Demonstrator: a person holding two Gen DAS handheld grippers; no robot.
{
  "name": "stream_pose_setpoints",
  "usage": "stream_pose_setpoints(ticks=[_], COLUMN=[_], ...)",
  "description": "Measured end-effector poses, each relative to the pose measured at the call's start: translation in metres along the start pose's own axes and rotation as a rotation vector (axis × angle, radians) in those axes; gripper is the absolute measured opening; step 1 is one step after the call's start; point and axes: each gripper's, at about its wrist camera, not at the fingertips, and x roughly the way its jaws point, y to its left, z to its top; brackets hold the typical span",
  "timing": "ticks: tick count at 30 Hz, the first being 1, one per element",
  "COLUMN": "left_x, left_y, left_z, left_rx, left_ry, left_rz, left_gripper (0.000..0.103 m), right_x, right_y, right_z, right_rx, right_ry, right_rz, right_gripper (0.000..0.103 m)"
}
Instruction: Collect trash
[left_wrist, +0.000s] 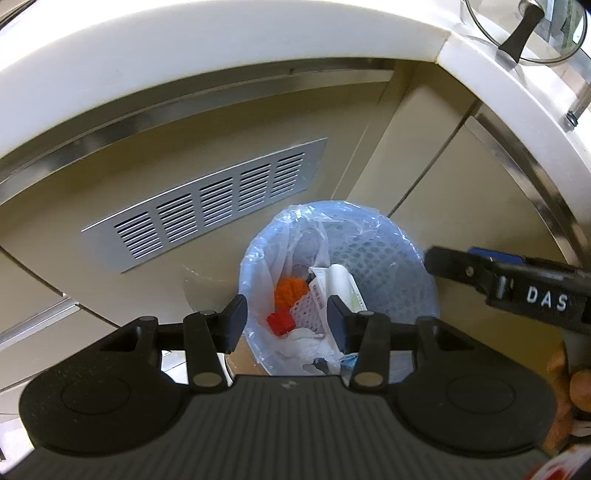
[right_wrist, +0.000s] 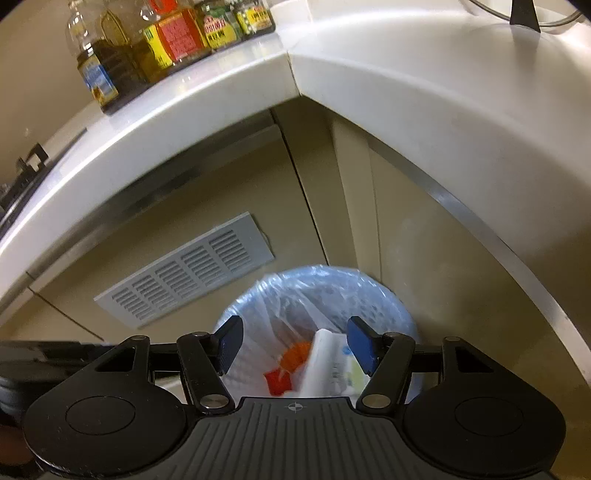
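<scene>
Hovering spread and empty, right hand-held gripper (right_wrist: 294, 345) directly above bin (right_wrist: 400, 317) at lower centre, white carton (right_wrist: 325, 360) dropping between its fingers.

Both views are evenly lit and fairly bright, with soft indoor light from above and a yellowish cast on the cabinet fronts. Strong fisheye bending curves the white countertop (left_wrist: 221, 55) into an arc across the top of each frame. In the right wrist view the white carton (right_wrist: 325, 363) in the bin is smeared by motion blur. The metal trim (left_wrist: 517, 173) gleams faintly.
</scene>
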Motion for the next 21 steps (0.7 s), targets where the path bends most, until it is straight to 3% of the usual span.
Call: stream_pose_setpoints(ticks=[13,21], left_x=[-0.065,-0.111], left_y=[-0.015,-0.032], left_z=[0.016,0.023], left_rx=[0.000,-0.002], left_ry=[-0.102,-0.196], left_rz=[0.025,0.035], left_gripper=[0.049,0.071], right_x=[-0.058,-0.099], right_y=[0.017,0.029], right_z=[0.003,0.013], right_rx=[-0.061,-0.118], right_ry=[-0.006,-0.073], right_rz=[0.040,0.081], right_gripper=[0.062,0.063])
